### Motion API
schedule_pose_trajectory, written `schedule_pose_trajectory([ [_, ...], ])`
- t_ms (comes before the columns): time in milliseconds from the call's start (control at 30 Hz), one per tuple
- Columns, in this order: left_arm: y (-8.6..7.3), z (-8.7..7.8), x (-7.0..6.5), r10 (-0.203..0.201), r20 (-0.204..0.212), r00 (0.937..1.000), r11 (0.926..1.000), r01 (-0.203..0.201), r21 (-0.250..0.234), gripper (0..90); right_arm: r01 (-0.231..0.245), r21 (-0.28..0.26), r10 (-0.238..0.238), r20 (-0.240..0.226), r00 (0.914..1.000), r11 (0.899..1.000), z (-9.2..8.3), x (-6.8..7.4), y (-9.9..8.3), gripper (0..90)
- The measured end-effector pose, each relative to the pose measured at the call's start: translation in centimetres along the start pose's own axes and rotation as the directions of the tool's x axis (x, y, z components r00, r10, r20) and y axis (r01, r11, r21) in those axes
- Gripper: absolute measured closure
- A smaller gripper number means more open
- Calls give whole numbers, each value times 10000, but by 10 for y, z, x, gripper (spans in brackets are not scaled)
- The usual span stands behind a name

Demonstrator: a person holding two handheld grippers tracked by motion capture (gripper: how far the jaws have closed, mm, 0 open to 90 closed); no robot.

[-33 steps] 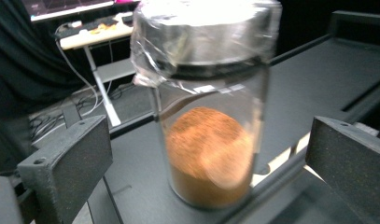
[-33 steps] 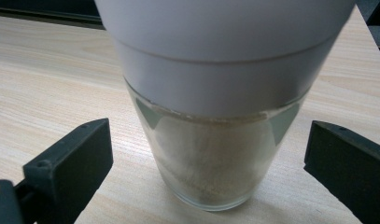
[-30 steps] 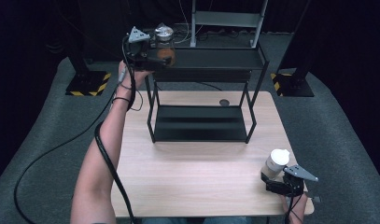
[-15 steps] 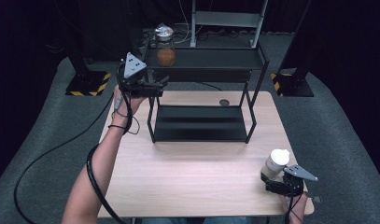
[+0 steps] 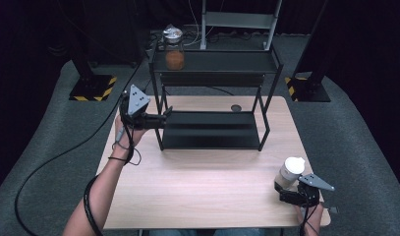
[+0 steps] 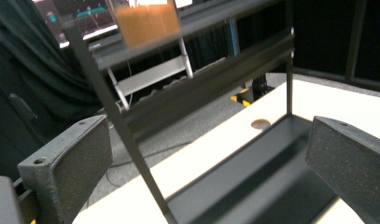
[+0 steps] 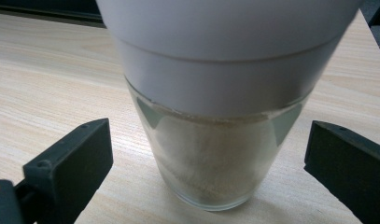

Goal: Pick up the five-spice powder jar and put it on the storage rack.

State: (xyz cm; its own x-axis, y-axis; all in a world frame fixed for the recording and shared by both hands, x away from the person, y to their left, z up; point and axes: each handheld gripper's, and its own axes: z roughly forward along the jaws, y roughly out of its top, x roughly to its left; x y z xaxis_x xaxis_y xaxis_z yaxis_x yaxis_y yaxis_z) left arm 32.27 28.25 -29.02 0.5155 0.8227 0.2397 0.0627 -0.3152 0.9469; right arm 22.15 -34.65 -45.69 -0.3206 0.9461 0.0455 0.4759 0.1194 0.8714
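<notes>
White-lidded glass jar of pale powder (image 7: 215, 140) is straddled by the wide-open right gripper (image 5: 292, 195); closure is called for next; left gripper (image 5: 160, 119) is held open beside the black metal shelf rack (image 5: 212, 135)

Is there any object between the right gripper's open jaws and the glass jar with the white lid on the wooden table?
Nothing visible stands in the way. The right gripper has its jaws open on either side of the white-lidded glass jar of pale powder, with bare light wooden table in the gaps. The jaws do not yet touch the glass.
</notes>
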Motion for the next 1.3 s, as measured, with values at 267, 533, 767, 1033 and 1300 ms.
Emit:
schedule_pose_trajectory([
  [267, -48, -10, -17, -564, -49, 9984, 9964, 566, 628, 3, 24, 8, -24, 12, 10000, 10000, 0, 0, 0, 1],
  [533, -95, -15, -36, -1227, -133, 9924, 9847, 1234, 1228, 3, 32, -7, -32, 17, 10000, 10000, 0, 1, 0, 1],
  [767, -130, -18, -48, -1810, -15, 9835, 9677, 1784, 1782, 3, 25, -13, -25, 9, 10000, 10000, 0, 0, 0, 1],
  [1033, -152, -23, -62, -2008, 128, 9796, 9523, 1921, 2371, 4, 63, -18, -63, 11, 10000, 10000, 0, 1, 0, 1],
  [1300, -161, -27, -67, -2307, 76, 9730, 9417, 2213, 2534, 4, 32, -54, -32, 31, 10000, 10000, 0, 1, -1, 1],
])
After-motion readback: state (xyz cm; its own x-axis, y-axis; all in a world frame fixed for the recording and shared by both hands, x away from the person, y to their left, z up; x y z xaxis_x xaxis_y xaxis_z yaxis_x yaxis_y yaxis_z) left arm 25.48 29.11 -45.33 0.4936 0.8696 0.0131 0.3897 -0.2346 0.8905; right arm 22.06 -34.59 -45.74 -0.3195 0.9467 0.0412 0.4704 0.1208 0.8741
